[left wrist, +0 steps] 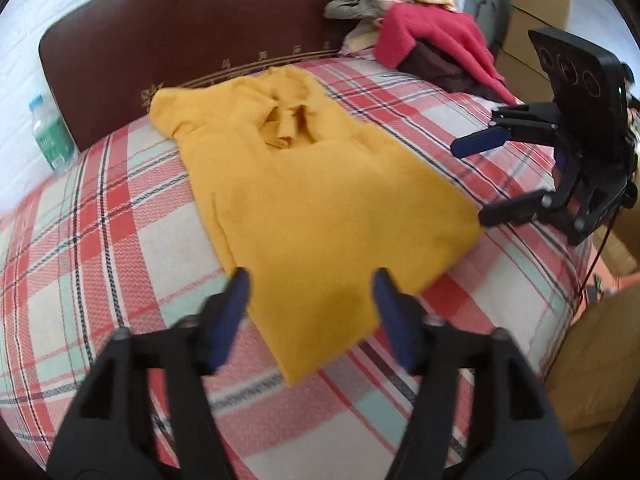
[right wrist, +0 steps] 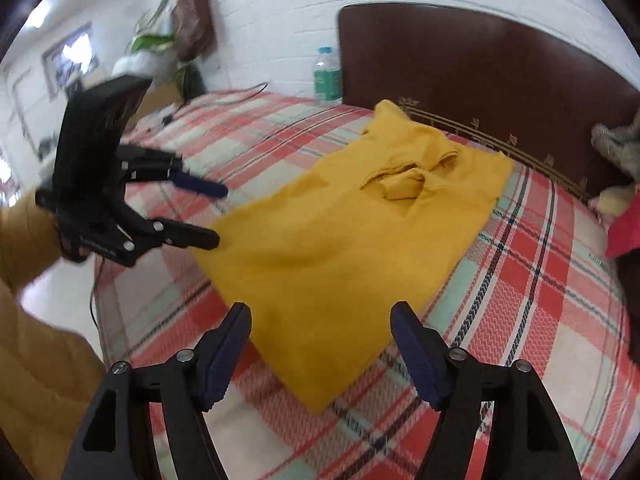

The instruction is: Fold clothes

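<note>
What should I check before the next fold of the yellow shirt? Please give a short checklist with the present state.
1. Left gripper open, nothing between the jaws: ok.
2. Right gripper open, nothing held: ok.
3. Yellow shirt lies flat on the plaid bedspread: ok.
4. Collar area smooth: not ok, it is bunched.
5. Pile of clothes apart from the shirt: ok.
6. Sleeves tucked evenly underneath: cannot tell.

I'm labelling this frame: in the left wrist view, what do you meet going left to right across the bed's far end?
Water bottle → yellow shirt → red garment → right gripper.
</note>
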### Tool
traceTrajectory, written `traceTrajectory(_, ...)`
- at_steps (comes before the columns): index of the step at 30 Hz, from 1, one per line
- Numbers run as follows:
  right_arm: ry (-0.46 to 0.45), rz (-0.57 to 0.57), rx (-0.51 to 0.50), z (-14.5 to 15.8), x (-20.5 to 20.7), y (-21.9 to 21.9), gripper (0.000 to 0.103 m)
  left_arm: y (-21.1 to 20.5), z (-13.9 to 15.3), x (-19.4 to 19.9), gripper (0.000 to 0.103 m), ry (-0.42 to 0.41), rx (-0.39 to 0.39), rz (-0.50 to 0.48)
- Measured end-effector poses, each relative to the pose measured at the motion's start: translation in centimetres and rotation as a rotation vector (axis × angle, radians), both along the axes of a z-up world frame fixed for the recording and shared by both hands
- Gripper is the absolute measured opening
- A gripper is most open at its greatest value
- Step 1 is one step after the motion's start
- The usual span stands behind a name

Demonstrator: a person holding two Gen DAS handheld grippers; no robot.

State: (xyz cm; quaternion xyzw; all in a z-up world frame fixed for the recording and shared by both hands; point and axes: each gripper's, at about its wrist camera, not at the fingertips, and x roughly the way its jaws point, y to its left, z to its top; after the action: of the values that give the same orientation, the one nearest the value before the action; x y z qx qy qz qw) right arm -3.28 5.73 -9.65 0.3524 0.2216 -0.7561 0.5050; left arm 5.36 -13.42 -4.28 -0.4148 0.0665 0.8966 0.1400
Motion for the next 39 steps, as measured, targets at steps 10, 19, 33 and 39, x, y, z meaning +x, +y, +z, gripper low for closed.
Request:
traceTrajectory(10,0.416,0.144,0.25,-5.2,6.5,-3.0,0.074,2.6,-1.9,1.7,0.071,0.001,-0.137,-0.034)
traceTrajectory(19,0.375,0.144,0.242,-4.9,4.5,-4.4,0.025,3.9,-2.2,1.2,0.071,0.036,-0.218,-0.074)
traceTrajectory(33,0.083,0.055,0.081,-1.0,-0.3,-3.2,0.039,1.5,-2.8,-4.5,0.031,-0.05,-0.184,-0.031)
traceTrajectory(39,0.246,0.112,0.107,-2.1,3.8,-2.5,0.071,1.2,-2.8,-5.0,0.031,-0.071,-0.156,-0.019)
